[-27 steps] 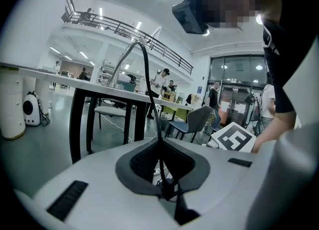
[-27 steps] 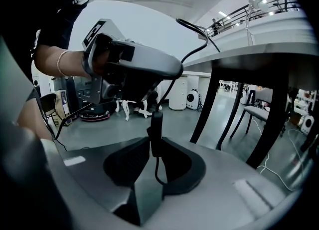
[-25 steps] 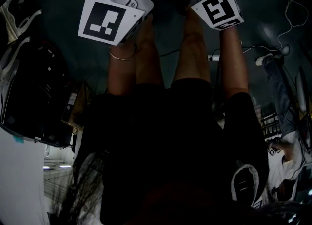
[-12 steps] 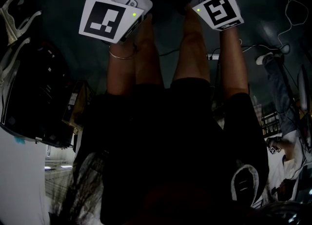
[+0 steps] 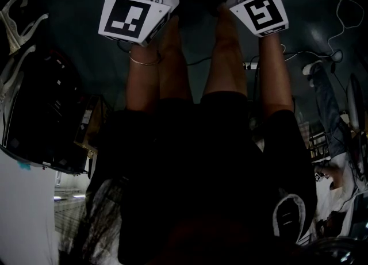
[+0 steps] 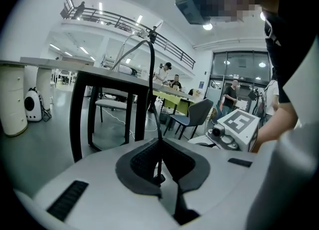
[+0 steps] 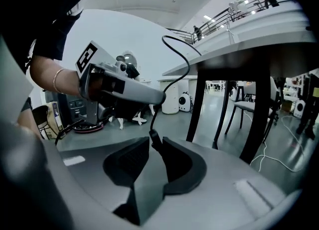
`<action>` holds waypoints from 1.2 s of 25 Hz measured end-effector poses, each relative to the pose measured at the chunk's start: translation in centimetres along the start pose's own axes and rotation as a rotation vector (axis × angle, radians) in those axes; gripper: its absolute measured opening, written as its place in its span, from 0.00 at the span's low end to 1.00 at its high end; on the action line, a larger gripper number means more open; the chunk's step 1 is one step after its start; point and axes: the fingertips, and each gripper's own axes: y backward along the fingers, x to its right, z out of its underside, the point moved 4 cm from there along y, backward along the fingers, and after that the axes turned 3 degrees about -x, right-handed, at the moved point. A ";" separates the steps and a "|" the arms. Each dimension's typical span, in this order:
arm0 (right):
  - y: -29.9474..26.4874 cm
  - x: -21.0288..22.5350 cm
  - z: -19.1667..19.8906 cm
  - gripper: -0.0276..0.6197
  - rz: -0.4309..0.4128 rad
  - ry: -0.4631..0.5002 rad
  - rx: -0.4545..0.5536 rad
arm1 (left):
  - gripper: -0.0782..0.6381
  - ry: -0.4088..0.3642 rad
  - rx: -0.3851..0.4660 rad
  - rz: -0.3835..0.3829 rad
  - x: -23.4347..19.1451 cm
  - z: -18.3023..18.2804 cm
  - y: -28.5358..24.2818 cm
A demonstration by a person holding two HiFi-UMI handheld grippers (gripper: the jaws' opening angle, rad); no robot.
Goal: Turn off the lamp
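I've the left hand-held gripper (image 6: 159,144) pinching the black cord (image 6: 151,64), right hand-held gripper (image 7: 156,141) clamped on its inline piece (image 7: 153,134): I'd steady it, squeeze squarely.

Black cord (image 6: 152,74) hangs across the way; table legs (image 7: 197,107) block ahead; floor (image 7: 215,120) between them open.
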 end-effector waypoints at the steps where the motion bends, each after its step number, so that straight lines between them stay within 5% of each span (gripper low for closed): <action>1: 0.1 0.2 -0.1 0.17 0.010 -0.011 0.007 | 0.14 0.009 0.002 -0.002 -0.1 0.2 -0.2; 10: 1.4 2.2 -0.7 0.14 0.079 -0.169 0.105 | 0.14 0.040 -0.020 0.012 -0.8 3.6 -1.4; 30: 0.9 3.0 -2.6 0.11 0.043 -0.268 0.256 | 0.14 0.033 -0.035 0.000 -2.2 8.4 -3.7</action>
